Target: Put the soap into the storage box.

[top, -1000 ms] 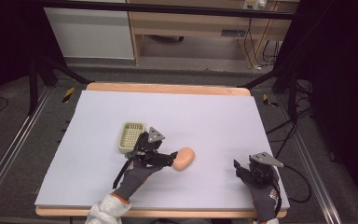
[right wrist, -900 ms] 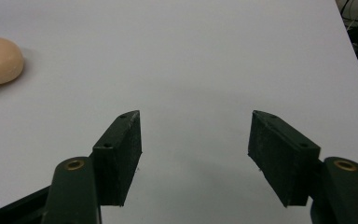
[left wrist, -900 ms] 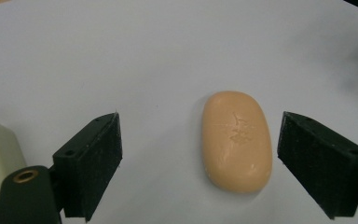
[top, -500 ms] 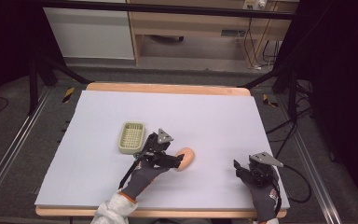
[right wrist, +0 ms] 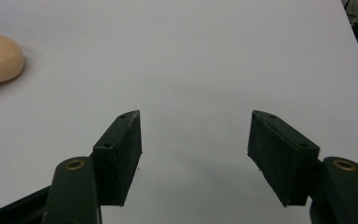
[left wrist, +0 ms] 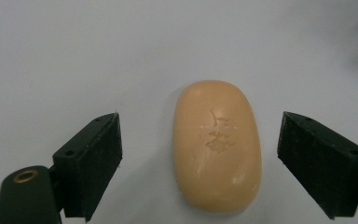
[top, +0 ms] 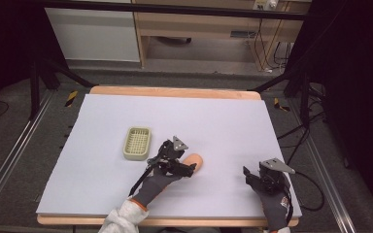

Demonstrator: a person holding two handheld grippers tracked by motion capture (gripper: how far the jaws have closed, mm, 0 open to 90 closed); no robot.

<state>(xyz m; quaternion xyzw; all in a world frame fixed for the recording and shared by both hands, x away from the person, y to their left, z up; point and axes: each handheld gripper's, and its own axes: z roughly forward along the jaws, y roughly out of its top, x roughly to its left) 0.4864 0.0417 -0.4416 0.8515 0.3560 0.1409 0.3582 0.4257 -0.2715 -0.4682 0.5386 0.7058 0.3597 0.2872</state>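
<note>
Two jaws of my left gripper [left wrist: 200,163] stand wide apart either side of the soap bar [left wrist: 217,145], not touching it yet. Soap's flat on the white table [top: 223,121], near the soap dish [top: 137,143]. Grab & move still to do, I reckon. Right gripper [right wrist: 196,154] gaping, idle, w/ nothing in it.

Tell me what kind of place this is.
Probably a lab or workshop set up for recording, not a home. A table with a plain white top sits inside a black metal frame, cables trail over the floor, and a soap and basket lie out as props.
</note>
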